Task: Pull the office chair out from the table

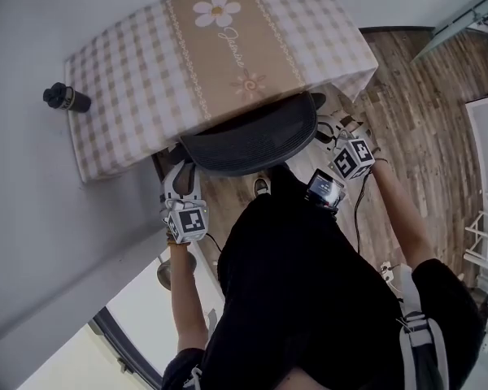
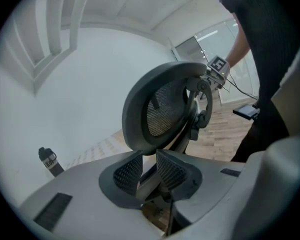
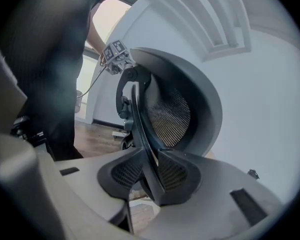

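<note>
The left tongs (image 1: pixel 179 181) and right tongs (image 1: pixel 333 132) sit at the two ends of the office chair's (image 1: pixel 248 140) curved backrest, probably so that a pull comes evenly from both sides. In each gripper view the tongs stand narrowly apart with a strut of the back frame between them, not clearly pinched yet. The chair is still tucked in, its backrest against the tabletop's (image 1: pixel 130 71) near edge and its seat hidden beneath the checked cloth. The person's dark-clad body (image 1: pixel 309 299) stands right behind the chair and would likely have to step back. Beyond the left edge stands a dark bottle (image 1: pixel 65 97), well clear.
</note>
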